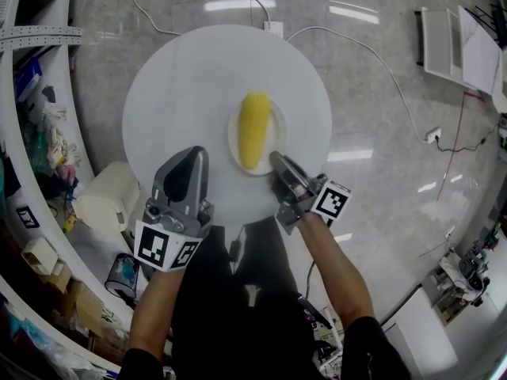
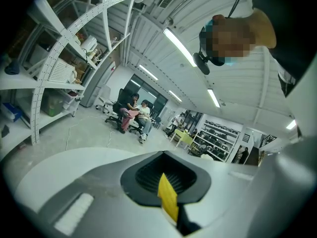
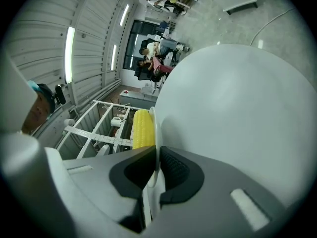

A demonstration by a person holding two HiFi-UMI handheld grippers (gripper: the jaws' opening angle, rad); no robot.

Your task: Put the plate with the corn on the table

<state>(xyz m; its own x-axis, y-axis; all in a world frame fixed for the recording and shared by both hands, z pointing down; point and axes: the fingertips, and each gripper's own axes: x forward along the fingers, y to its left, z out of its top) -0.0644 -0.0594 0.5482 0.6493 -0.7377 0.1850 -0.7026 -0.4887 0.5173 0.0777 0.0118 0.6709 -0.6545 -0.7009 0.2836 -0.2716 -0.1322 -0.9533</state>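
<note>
A yellow corn cob [image 1: 254, 129] lies on a small white plate [image 1: 234, 138] over the middle of the round white table [image 1: 190, 77]. My right gripper [image 1: 277, 161] is shut on the plate's near rim. In the right gripper view the plate [image 3: 156, 125] shows edge-on between the two dark pads [image 3: 173, 170], with the corn [image 3: 141, 128] on its left face and the table top [image 3: 237, 113] close on its right. Whether the plate touches the table I cannot tell. My left gripper [image 1: 193, 157] hovers over the table's near left part, jaws together, holding nothing.
Shelving [image 1: 32, 133] with clutter curves along the left. A cream cylinder [image 1: 107, 196] stands beside the table's left edge. Cables and a power strip [image 1: 273, 28] lie on the floor beyond the table. A white desk [image 1: 447, 46] is at top right. Seated people [image 2: 133, 114] are far off.
</note>
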